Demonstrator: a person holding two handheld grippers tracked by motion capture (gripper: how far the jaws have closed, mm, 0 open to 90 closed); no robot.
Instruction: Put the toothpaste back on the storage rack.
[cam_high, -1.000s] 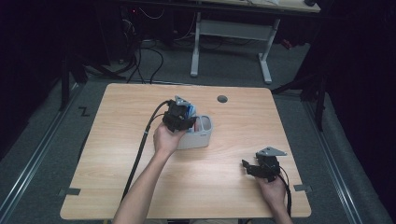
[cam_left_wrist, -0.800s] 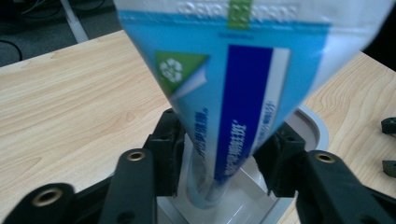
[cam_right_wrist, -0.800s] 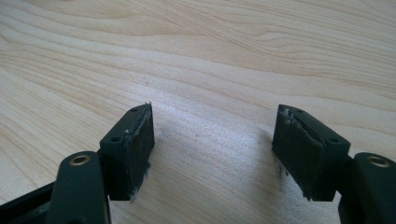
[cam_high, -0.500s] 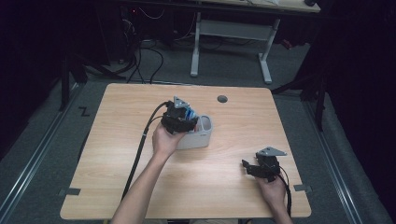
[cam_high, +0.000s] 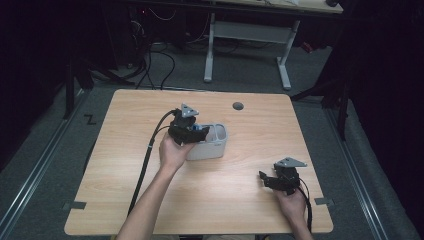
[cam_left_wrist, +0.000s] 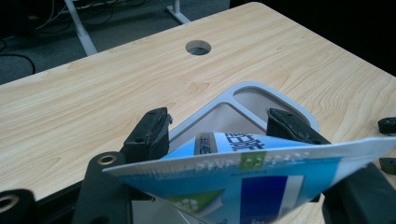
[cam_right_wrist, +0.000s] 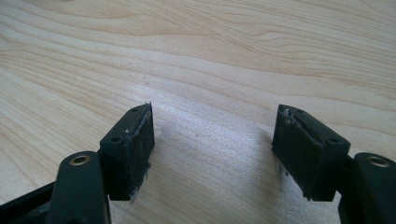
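My left gripper (cam_high: 199, 132) (cam_left_wrist: 218, 131) hovers over the left end of a pale grey plastic bin (cam_high: 214, 148) (cam_left_wrist: 276, 94) in the middle of the wooden table (cam_high: 250, 130). Its jaws have just been opening. A blue and white packet (cam_left_wrist: 243, 182) (cam_high: 199, 128) lies loose between them, above the bin's mouth, and the pads stand clear of it. My right gripper (cam_high: 265, 179) (cam_right_wrist: 212, 140) rests low over bare tabletop near the front right corner, open, with nothing between its fingers.
A round cable hole (cam_high: 238, 106) (cam_left_wrist: 198, 47) sits near the table's far edge. The left gripper's black cable (cam_high: 147, 155) trails down the left side of the table. A white desk frame (cam_high: 245, 35) stands on the floor beyond.
The left gripper's jaws have spread apart around the blue packet while the hand has barely shifted over the bin. The right hand has stayed still.
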